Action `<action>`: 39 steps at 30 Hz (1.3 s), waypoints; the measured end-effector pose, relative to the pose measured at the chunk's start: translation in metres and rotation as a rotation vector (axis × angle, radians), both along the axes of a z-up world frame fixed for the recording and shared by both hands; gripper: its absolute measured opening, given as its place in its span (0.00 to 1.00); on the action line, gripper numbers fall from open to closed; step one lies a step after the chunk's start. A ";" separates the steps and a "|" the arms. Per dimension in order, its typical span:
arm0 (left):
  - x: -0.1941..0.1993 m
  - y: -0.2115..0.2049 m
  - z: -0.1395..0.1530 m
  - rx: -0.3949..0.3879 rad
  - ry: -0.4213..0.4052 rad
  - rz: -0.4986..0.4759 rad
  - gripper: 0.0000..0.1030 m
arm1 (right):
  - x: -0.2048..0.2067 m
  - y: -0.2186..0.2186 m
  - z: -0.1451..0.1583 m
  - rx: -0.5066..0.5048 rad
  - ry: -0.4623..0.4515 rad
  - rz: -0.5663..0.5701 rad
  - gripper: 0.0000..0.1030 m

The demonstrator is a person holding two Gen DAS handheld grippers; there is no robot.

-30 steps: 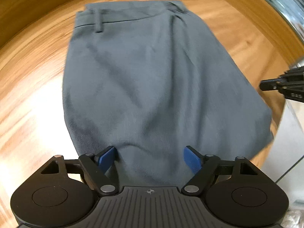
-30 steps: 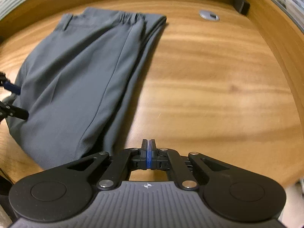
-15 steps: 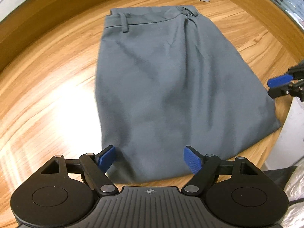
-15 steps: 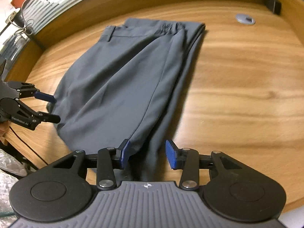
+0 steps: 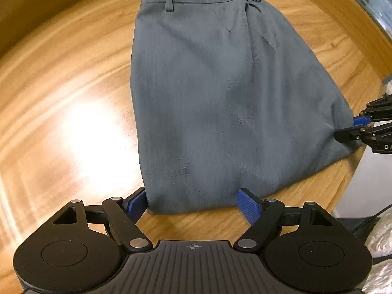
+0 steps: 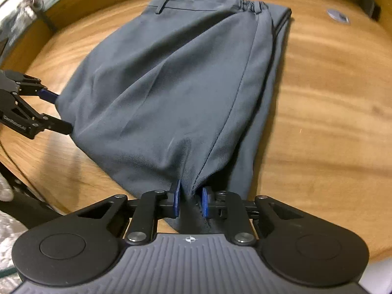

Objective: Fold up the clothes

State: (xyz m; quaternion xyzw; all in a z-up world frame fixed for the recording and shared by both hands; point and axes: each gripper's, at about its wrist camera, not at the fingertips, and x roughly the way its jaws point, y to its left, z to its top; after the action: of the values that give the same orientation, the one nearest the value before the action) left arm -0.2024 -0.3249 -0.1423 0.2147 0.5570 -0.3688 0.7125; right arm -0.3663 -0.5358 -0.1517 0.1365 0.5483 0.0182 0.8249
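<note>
Grey trousers (image 5: 220, 98) lie folded on the wooden table (image 5: 61, 98), waistband at the far edge toward twelve o'clock, the folded end nearest me at six. In my left wrist view my left gripper (image 5: 193, 203) stands wide open, its blue pads (image 5: 247, 204) set either side of the near fabric corner: the left pad is just beside the cloth's edge, the right pad clear of it over bare wood. At three o'clock in that same view my right gripper (image 5: 352, 127) meets the trousers' right-hand corner near the table edge.

From my right wrist view, my right gripper (image 6: 189, 202) has its jaws drawn close on a bunched ridge of the trousers (image 6: 171, 85), cloth pinched between the blue pads (image 6: 176, 202) and puckering upward from them. My left gripper (image 6: 56, 110) shows at nine o'clock, jaws parted at the cloth's edge. A round metal grommet (image 6: 339, 16) sits in the tabletop at one o'clock, well apart from the garment. A belt loop (image 5: 169, 0) marks the waistband.
</note>
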 end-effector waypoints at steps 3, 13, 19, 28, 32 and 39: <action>0.000 -0.002 -0.004 -0.015 0.022 0.032 0.77 | 0.008 -0.013 0.000 -0.008 -0.004 0.002 0.18; 0.001 -0.025 -0.001 -0.083 0.034 0.146 0.68 | 0.047 -0.080 0.009 -0.136 -0.024 0.056 0.22; 0.010 -0.006 0.019 -0.112 0.032 0.292 0.61 | 0.059 -0.107 0.027 -0.143 -0.029 0.128 0.31; 0.046 -0.006 0.048 -0.119 -0.064 0.428 0.60 | 0.077 -0.133 0.070 -0.088 -0.119 0.198 0.52; 0.072 -0.026 0.050 -0.114 -0.102 0.405 0.60 | 0.094 -0.133 0.076 -0.090 -0.154 0.233 0.65; 0.129 -0.056 0.044 -0.114 -0.142 0.364 0.61 | 0.124 -0.120 0.068 -0.068 -0.166 0.259 0.79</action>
State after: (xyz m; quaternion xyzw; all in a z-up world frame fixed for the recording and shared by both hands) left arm -0.0736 -0.3813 -0.0981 0.0954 0.5131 -0.2486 0.8160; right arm -0.2423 -0.6554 -0.0841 0.0347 0.4915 0.1170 0.8623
